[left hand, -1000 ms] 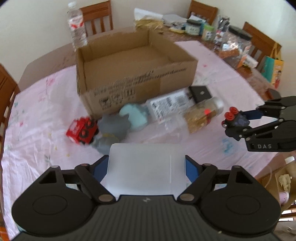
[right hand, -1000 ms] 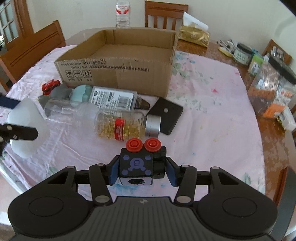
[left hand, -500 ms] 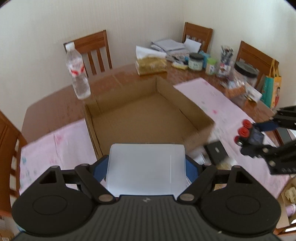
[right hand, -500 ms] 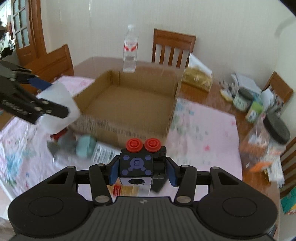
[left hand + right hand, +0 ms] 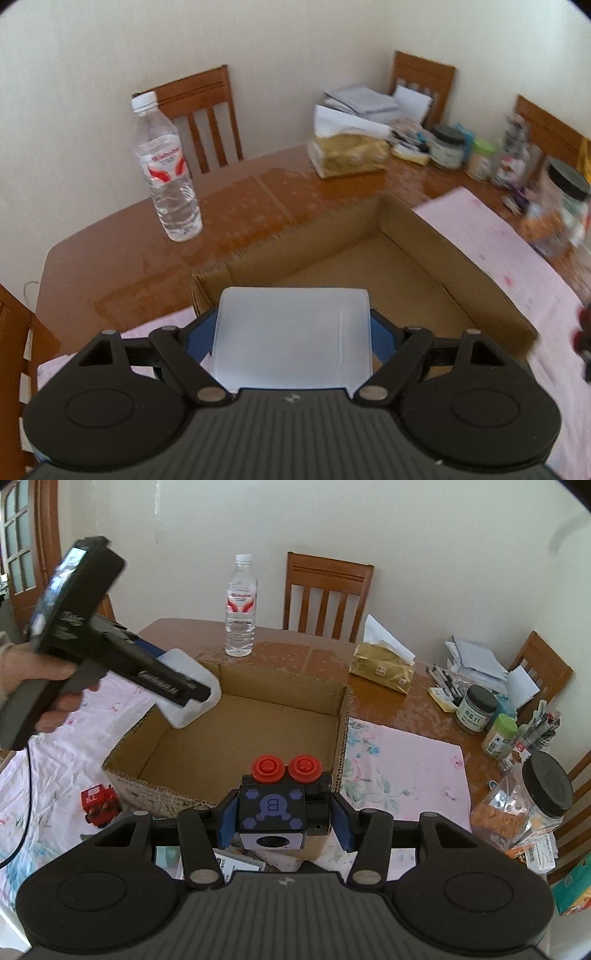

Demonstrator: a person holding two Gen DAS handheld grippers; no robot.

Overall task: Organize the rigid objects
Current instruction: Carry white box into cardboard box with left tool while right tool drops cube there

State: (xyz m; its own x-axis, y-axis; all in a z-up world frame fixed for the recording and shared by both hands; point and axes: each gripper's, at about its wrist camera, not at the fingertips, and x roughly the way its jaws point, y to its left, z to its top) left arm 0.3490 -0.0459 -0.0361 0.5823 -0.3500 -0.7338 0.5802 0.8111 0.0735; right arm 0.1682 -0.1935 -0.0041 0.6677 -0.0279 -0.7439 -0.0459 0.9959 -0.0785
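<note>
Both grippers now over corrugated cardboard box (image 5: 258,716), gripping frosted container (image 5: 291,336) & cube toy (image 5: 273,806).

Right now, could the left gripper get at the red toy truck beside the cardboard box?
Probably not: the left gripper is shut on the white plastic container and hangs above the cardboard box. The red toy truck lies outside it, uncovered.

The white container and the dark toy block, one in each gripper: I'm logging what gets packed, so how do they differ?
The white container is plain, translucent and wide, filling the left gripper; the toy block is dark with purple markings, two red knobs, and narrower in the right gripper. The container hangs over the cardboard box near its left wall; the block sits at the box's near edge. Both are clamped and lifted off the table.
</note>
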